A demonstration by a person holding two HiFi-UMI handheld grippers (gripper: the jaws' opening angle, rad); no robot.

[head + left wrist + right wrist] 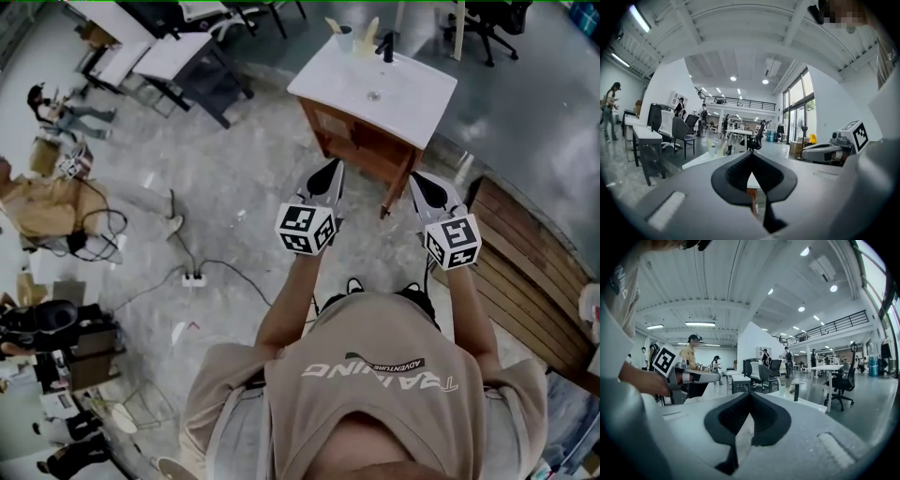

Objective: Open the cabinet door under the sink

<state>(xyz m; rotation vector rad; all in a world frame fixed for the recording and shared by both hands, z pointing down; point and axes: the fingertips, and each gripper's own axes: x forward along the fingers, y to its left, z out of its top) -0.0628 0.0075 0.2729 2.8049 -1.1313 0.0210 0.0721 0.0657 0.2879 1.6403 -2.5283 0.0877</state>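
The sink cabinet (359, 150) stands ahead of me, brown wood under a white basin top (375, 89) with a black faucet (386, 45). Its wooden front faces me, and I cannot tell how its door stands. Both grippers are held up side by side in front of it, apart from it and pointing toward it. My left gripper (331, 171) has its jaw tips together with nothing between them, as its own view shows (752, 154). My right gripper (419, 180) is likewise shut and empty (750, 394). The faucet (796, 392) shows just past the right jaws.
A power strip (194, 278) with cables lies on the concrete floor to the left. Desks and chairs (169, 56) stand at the back left, and an office chair (487, 23) at the back right. Slatted wooden boards (534, 272) lie to the right. People (42, 202) are at the far left.
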